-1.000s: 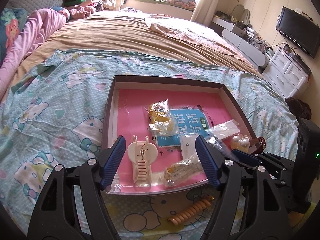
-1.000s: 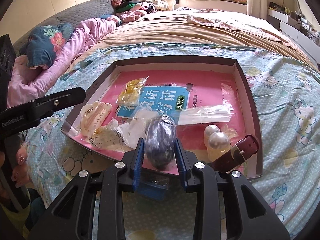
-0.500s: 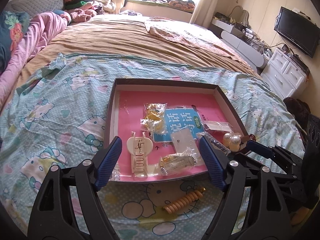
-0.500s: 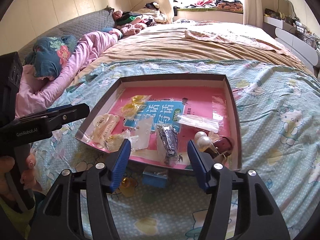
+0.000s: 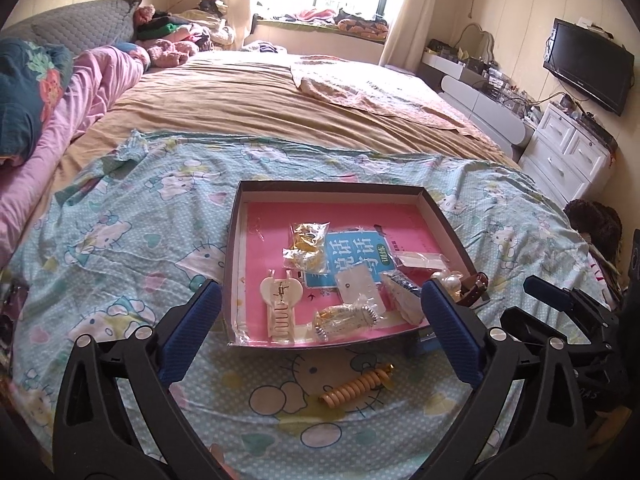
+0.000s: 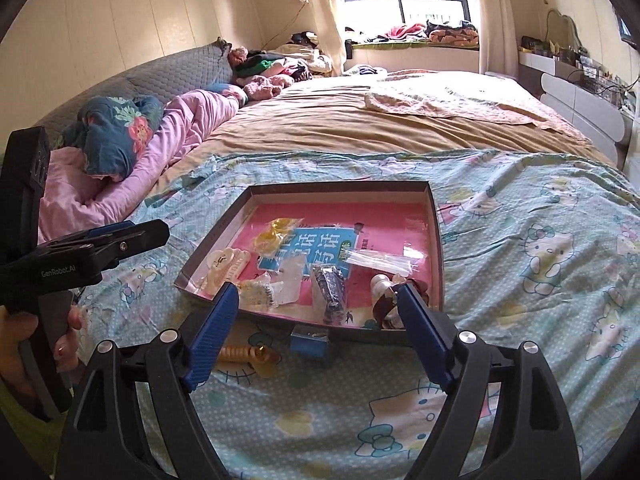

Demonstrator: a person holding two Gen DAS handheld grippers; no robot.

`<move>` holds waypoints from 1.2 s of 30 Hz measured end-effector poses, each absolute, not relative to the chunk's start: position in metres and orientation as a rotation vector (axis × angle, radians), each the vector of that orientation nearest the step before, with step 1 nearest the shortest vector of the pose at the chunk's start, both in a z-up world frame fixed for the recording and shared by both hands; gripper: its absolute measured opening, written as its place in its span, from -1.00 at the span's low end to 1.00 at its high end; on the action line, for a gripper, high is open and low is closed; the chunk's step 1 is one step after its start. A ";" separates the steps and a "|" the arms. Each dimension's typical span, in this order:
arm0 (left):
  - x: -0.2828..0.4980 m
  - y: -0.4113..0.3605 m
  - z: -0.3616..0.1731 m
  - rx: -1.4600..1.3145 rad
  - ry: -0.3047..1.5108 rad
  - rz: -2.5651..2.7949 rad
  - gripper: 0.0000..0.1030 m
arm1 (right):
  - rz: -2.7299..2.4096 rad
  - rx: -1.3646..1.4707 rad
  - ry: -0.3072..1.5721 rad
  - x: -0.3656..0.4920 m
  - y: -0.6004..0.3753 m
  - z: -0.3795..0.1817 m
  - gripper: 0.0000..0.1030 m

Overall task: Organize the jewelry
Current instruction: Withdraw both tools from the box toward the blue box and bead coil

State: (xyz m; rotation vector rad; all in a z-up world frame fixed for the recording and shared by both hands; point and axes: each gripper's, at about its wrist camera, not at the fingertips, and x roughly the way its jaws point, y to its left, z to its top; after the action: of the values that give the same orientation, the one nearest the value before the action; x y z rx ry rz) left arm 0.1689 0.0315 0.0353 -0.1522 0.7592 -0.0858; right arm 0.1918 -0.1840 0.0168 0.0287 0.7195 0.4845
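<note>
A shallow dark box [image 5: 234, 256] [image 6: 437, 240] with a pink floor lies on the bed. It holds a cream hair claw [image 5: 280, 300], bagged gold jewelry [image 5: 306, 246], a bagged dark item [image 6: 330, 290], pearls [image 6: 379, 283] and a brown strap [image 5: 474, 286]. An orange coil hair tie [image 5: 358, 386] [image 6: 236, 354] and a small blue box [image 6: 310, 340] lie on the sheet in front of the box. My left gripper [image 5: 320, 336] is open and empty, short of the box. My right gripper [image 6: 316, 336] is open and empty above the blue box.
The box sits on a teal cartoon-cat sheet [image 5: 120, 248] over a tan bedspread [image 5: 260, 104]. Pink bedding and pillows [image 6: 132, 152] lie at the left. A white dresser [image 5: 568, 152] and a TV [image 5: 588, 68] stand to the right.
My right gripper opened and let the bagged dark item drop into the box. Both grippers then pulled back from the box.
</note>
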 end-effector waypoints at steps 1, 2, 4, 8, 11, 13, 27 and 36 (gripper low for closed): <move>0.167 0.031 0.037 -0.153 0.755 -0.086 0.81 | 0.485 0.028 0.713 0.189 -0.185 0.019 0.57; 0.164 0.031 0.039 -0.153 0.751 -0.086 0.81 | 0.486 0.028 0.709 0.188 -0.186 0.021 0.58; 0.160 0.031 0.042 -0.154 0.744 -0.085 0.81 | 0.486 0.026 0.697 0.183 -0.187 0.024 0.62; 0.150 0.030 0.047 -0.156 0.729 -0.085 0.81 | 0.488 0.021 0.676 0.175 -0.189 0.031 0.63; 0.142 0.030 0.049 -0.155 0.719 -0.083 0.81 | 0.491 0.018 0.663 0.169 -0.191 0.035 0.64; 0.137 0.030 0.050 -0.157 0.714 -0.083 0.81 | 0.493 0.017 0.656 0.165 -0.192 0.036 0.65; 0.102 0.027 0.053 -0.157 0.679 -0.080 0.81 | 0.505 -0.014 0.645 0.139 -0.194 0.036 0.68; 0.086 0.022 0.042 -0.147 0.691 -0.080 0.81 | 0.508 -0.031 0.662 0.125 -0.196 0.026 0.70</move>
State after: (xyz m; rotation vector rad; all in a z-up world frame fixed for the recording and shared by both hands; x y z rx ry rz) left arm 0.0863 0.0216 0.0419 -0.1474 0.6909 -0.0804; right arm 0.1247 -0.1961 0.0259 -0.0314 0.6621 0.5078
